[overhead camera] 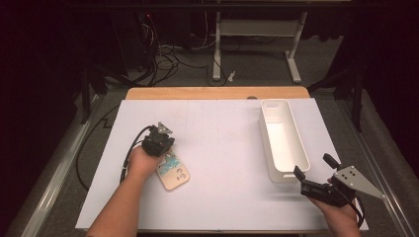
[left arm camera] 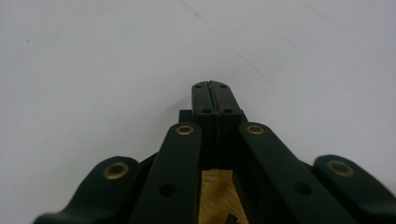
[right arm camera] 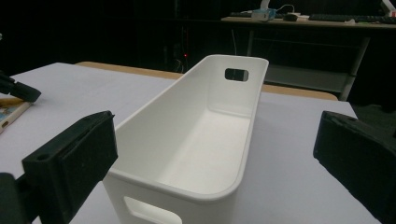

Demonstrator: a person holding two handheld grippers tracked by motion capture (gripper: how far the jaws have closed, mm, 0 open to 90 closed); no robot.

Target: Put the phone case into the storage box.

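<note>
The counter (overhead camera: 222, 163), covered in a white sheet, carries two things, and the larger is the long white bin (overhead camera: 283, 140), which stands directly ahead of the right gripper (overhead camera: 316, 170) with its near short end just beyond the jaws. That gripper is wide open and holds nothing; in the right gripper view its two black pads flank the bin (right arm camera: 196, 135), whose near end shows a handle slot low in the wall and whose far end shows another. The bin looks like thin moulded plastic, empty, so it should be light and stiff but smooth and a little slippery; the near end wall, pinched over the rim above the slot, seems the soundest place to take it, since the long walls would probably flex and a grasp at one end may let the far end swing. The smaller thing is the flat tan phone case (overhead camera: 173, 174), with printed art and round camera cut-outs, lying on the counter under and just on the person's side of the left gripper (overhead camera: 159, 139). That gripper's jaws are pressed together at the tips, and in the left gripper view a yellowish strip (left arm camera: 215, 196) shows low between them; whether it is actually clamped cannot be told. The case looks thin, light and somewhat bendable, best gripped across an edge, as its flat face offers no purchase.
</note>
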